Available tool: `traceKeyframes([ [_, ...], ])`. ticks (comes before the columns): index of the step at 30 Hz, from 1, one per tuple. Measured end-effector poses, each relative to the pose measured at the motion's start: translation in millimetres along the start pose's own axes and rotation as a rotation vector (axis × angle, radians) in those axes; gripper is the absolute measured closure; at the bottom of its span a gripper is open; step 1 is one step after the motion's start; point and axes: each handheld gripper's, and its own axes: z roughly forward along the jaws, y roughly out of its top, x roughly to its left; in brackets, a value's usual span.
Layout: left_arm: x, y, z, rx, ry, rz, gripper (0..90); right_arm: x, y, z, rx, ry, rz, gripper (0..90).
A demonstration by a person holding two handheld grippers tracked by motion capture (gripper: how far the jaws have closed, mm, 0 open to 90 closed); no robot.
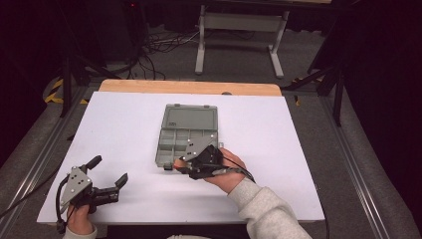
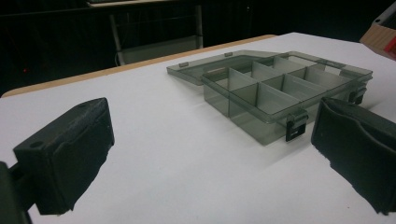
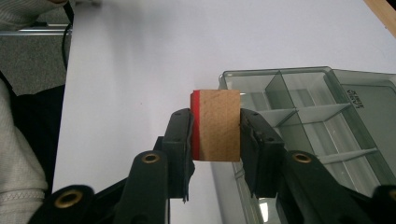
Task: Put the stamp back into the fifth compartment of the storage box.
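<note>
A wooden block with a red face [image 3: 215, 125] is clamped between the two jaws of my right gripper [image 3: 215, 135], which is shut on it. In the high view the right gripper [image 1: 185, 164] sits at the near edge of a smoky-grey compartment box [image 1: 186, 134] whose lid lies open and flat toward the far side. The box [image 2: 280, 88] has several empty compartments divided by pale walls, and its near corner [image 3: 308, 121] lies just beside the block. My left gripper [image 1: 107, 172] rests at the table's near left, open, with nothing between its pads [image 2: 70, 154].
The white table top [image 1: 124, 129] has a wooden strip [image 1: 189, 87] along its far edge. Beyond it stand a white table frame [image 1: 241, 35] and loose cables [image 1: 154, 47] on the grey floor. A black latch [image 2: 295, 128] hangs on the box's front wall.
</note>
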Motion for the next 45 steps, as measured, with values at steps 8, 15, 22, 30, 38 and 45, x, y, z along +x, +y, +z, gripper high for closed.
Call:
traceKeyframes([
  [8, 0.3, 0.0, -0.1, 0.000, 0.000, -0.001, 0.2, -6.8, 7.3, 5.9, 0.005, -0.006, -0.003, 66.2],
  [15, 0.5, 0.1, -0.3, -0.004, 0.000, 0.000, 0.2, -10.0, 15.4, 9.4, 0.013, -0.006, -0.015, 66.1],
  [22, 0.7, 0.1, -0.2, -0.004, -0.001, 0.000, 0.2, -16.1, 18.3, 14.7, 0.014, -0.006, -0.012, 66.1],
  [30, 1.0, 0.0, -0.1, -0.005, -0.003, -0.001, 0.2, -22.2, 22.6, 23.1, 0.027, -0.002, -0.012, 66.1],
  [38, 1.3, 0.0, -0.2, -0.007, -0.003, -0.001, 0.2, -29.5, 24.5, 30.1, 0.033, -0.002, -0.004, 66.1],
  [45, 1.4, 0.0, -0.2, -0.007, -0.003, -0.003, 0.2, -34.1, 26.9, 38.0, 0.033, -0.002, 0.001, 66.1],
])
